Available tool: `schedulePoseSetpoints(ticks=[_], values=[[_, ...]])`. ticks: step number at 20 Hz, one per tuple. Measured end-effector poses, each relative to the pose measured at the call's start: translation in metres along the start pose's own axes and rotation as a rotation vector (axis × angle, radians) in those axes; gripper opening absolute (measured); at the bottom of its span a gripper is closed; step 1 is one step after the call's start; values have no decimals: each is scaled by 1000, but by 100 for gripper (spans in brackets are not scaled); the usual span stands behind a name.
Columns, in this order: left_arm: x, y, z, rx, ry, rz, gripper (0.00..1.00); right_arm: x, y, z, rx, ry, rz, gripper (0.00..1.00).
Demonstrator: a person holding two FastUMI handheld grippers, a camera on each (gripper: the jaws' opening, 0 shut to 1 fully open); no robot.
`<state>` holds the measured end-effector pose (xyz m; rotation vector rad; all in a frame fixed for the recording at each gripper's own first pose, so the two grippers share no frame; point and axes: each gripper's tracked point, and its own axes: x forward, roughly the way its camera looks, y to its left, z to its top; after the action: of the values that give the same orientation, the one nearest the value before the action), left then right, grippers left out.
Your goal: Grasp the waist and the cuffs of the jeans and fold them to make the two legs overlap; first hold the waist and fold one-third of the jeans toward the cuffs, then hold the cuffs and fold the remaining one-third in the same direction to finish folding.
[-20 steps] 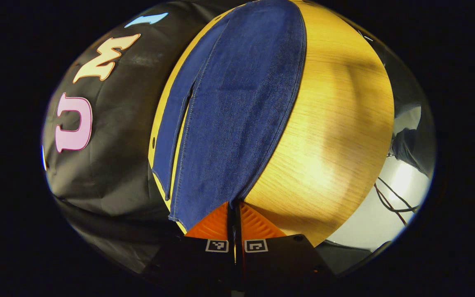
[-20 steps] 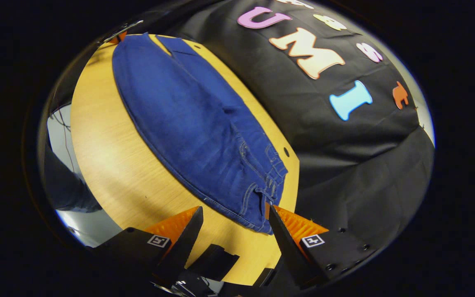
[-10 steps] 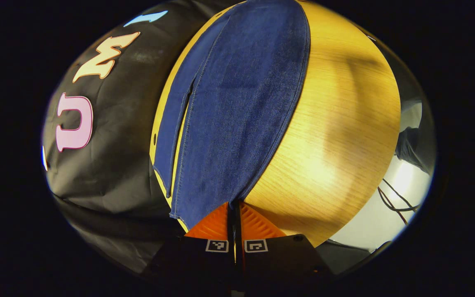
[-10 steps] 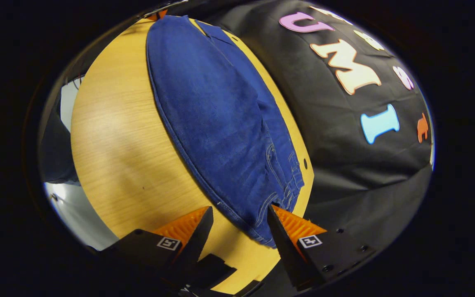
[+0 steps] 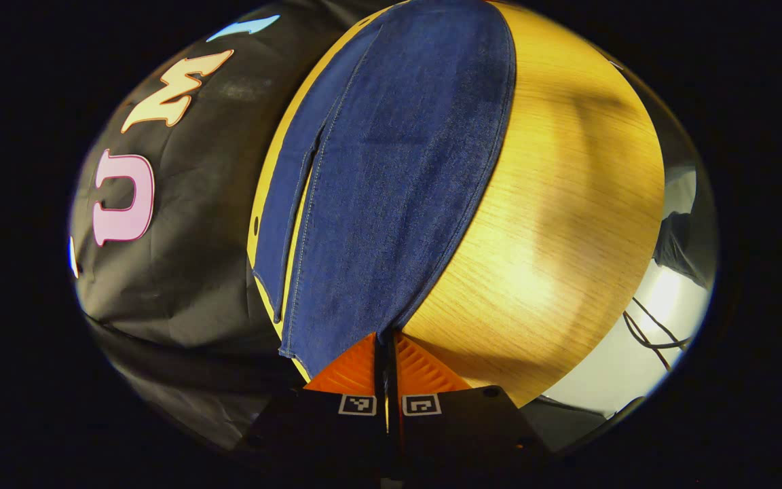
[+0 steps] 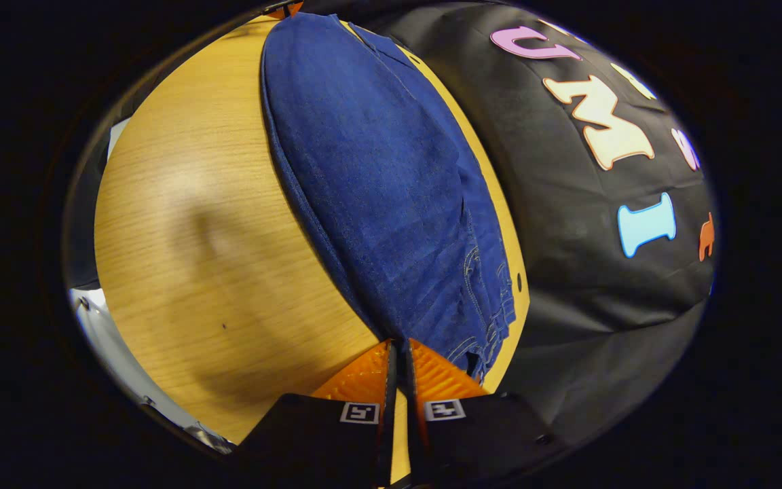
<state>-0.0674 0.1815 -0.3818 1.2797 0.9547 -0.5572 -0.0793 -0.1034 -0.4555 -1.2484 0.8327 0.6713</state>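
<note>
Jeans [image 5: 391, 170] are laid flat on the wooden surface [image 5: 554, 224], near its far edge by the black cloth wall [image 5: 180, 224]. In the left gripper view, the left gripper [image 5: 387, 360] is seen with fingers closed together on the near corner of a cuff [image 5: 337, 339]; the denim edge runs into the slit between them. A second leg [image 5: 282, 224] lies at 10 o'clock of the held one, slightly offset, a sliver of surface showing between the two. In the right gripper view, the right gripper [image 6: 399, 370] is seen with fingers drawn together at the waist end [image 6: 479, 319], at the near hem corner; whether cloth is fully pinched there cannot be told, though the edge appears caught. The legs seem largely overlapped already, so the leg-over-leg step is judged nearly or fully done, and the grasp for the waist fold is judged in hand. The next move would call for lifting the waist and carrying it a third of the way toward the cuffs, kept square so the stack is not skewed. The long axis of the jeans runs from 6 to 12 o'clock in both views, cuffs at the left gripper, waist at the right gripper.
</note>
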Motion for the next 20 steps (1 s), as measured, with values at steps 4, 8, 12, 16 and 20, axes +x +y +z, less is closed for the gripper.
schedulePoseSetpoints(ticks=[4,8,12,16,20], values=[[-1,6,2,-178,-2,-27,0,-3,-15,2,118,12,-26,3],[-9,37,13,-252,-8,24,0,-16,-53,19,209,-5,-109,3],[-10,83,25,-303,-24,86,0,-21,-92,39,250,-26,-177,3],[-2,132,46,-360,-40,137,0,-16,-132,56,324,-52,-252,3],[11,177,63,-414,-48,187,0,-4,-179,72,429,-75,-355,3]])
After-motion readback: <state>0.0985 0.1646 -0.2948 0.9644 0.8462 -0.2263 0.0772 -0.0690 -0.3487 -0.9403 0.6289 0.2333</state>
